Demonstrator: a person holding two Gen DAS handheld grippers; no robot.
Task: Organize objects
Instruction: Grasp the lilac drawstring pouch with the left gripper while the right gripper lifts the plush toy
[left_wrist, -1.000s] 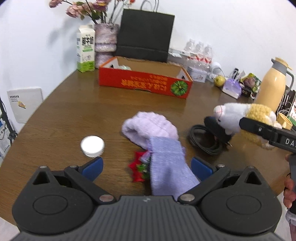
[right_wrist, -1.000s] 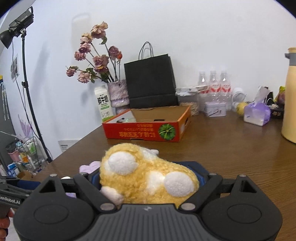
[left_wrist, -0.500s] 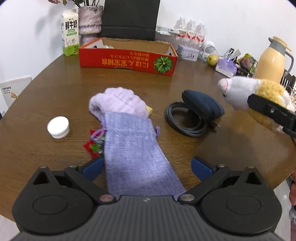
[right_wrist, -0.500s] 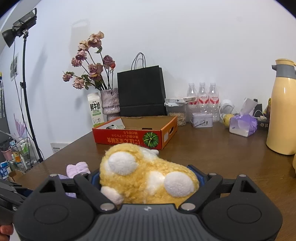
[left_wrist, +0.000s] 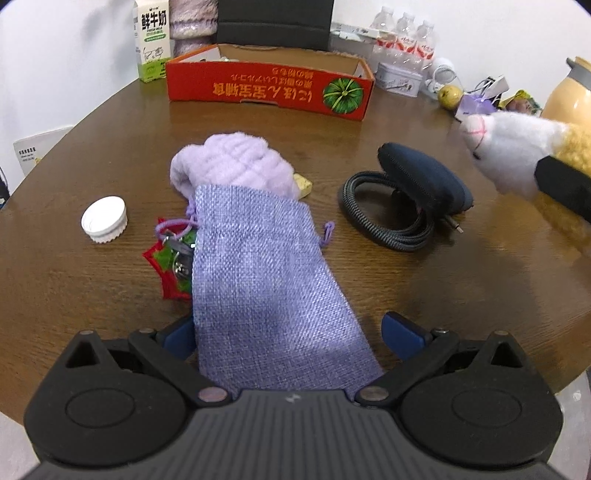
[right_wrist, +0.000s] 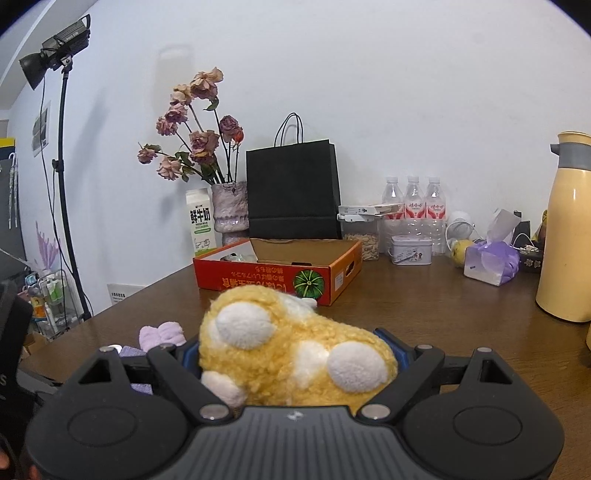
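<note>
Since a sec ago we've dipped the left gripper (left_wrist: 286, 332) lower over the round brown wooden table (left_wrist: 110, 295); its jaws are spread w/ the flat lavender woven drawstring pouch (left_wrist: 266, 288) between them. Pouch looks light, floppy: pinch near the hem. Right gripper (right_wrist: 295, 363) clamps the fluffy yellow-white plush toy (right_wrist: 295, 358), soft, squashy, held above the table.

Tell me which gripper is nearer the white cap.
Left. The left gripper sits over the purple pouch, with the white cap just ahead to its left. The right gripper, shut on the plush toy, is across the table.
</note>
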